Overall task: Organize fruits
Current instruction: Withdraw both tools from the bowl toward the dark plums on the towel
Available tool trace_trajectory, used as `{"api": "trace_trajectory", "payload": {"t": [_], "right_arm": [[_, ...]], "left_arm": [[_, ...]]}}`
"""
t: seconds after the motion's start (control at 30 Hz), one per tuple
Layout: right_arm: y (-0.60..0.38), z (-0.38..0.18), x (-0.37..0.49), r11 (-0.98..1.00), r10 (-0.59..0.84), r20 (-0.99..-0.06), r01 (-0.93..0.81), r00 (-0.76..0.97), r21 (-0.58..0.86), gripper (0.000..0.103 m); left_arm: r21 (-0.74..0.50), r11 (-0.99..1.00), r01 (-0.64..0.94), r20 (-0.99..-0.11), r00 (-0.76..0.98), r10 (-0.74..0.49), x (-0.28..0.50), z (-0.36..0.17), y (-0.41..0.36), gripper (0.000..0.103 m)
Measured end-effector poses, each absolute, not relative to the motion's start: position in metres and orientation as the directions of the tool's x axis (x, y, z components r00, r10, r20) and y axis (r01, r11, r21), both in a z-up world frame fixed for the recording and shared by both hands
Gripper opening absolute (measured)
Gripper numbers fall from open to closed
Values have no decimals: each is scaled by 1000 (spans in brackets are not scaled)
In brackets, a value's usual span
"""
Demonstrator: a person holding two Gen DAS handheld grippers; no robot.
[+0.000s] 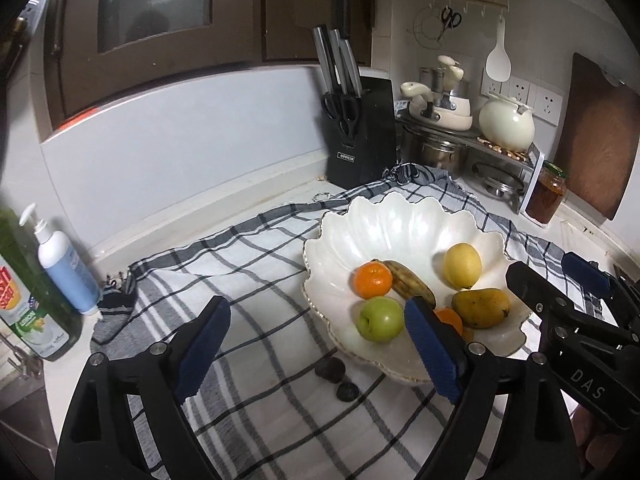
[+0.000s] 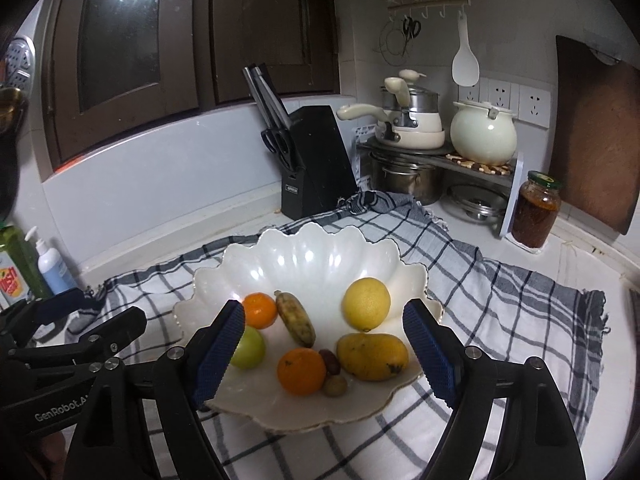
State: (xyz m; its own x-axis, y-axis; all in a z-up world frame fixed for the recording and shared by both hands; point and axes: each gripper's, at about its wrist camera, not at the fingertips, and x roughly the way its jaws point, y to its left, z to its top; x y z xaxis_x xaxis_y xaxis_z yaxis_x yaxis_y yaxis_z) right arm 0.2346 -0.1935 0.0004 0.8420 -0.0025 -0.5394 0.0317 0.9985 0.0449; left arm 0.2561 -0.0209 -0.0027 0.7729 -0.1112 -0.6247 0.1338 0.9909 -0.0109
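White bowl [image 2: 308,256]: scalloped, gold-edged, sits on the checked cloth [image 2: 500,292] over the counter
Lemon [image 2: 366,304]: in the bowl, right of the middle
Mango [image 2: 372,356]: in the bowl, just in front of the lemon
Banana [image 2: 295,318]: small and spotted, lies between the tangerine [image 2: 260,311] and the lemon
Green apple [image 2: 249,347]: at the bowl's left side, just in front of the tangerine, partly behind a blue pad in the right wrist view
Orange [image 2: 301,371]: near the bowl's front edge, left of the mango
Two small fruits in the bowl: a dark red one [image 2: 330,361] and a pale one [image 2: 335,385], touching the orange's right side
Dark fruits on cloth: two small ones [image 1: 329,369] [image 1: 347,392] lie on the cloth just outside the bowl's left front rim, close together
Left gripper [image 1: 316,350]: spread wide, holds nothing, hovers over the cloth with the two dark fruits between its fingers
Right gripper [image 2: 324,354]: spread wide, holds nothing, hovers at the bowl's front with the orange between its fingers
Back of counter: knife block [image 2: 316,160], pot rack [image 2: 476,168], jar [image 2: 536,210]
Left edge: pump bottle [image 1: 66,272] beside a green bottle [image 1: 34,304]
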Motion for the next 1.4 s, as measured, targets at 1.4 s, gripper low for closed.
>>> {"api": "trace_trajectory", "payload": {"t": [1.4], "right_arm": [[-170, -65, 182, 933, -284, -582, 359, 762, 13, 82]], "left_arm": [[-11, 942, 335, -737, 633, -234, 269, -86, -13, 67]]}}
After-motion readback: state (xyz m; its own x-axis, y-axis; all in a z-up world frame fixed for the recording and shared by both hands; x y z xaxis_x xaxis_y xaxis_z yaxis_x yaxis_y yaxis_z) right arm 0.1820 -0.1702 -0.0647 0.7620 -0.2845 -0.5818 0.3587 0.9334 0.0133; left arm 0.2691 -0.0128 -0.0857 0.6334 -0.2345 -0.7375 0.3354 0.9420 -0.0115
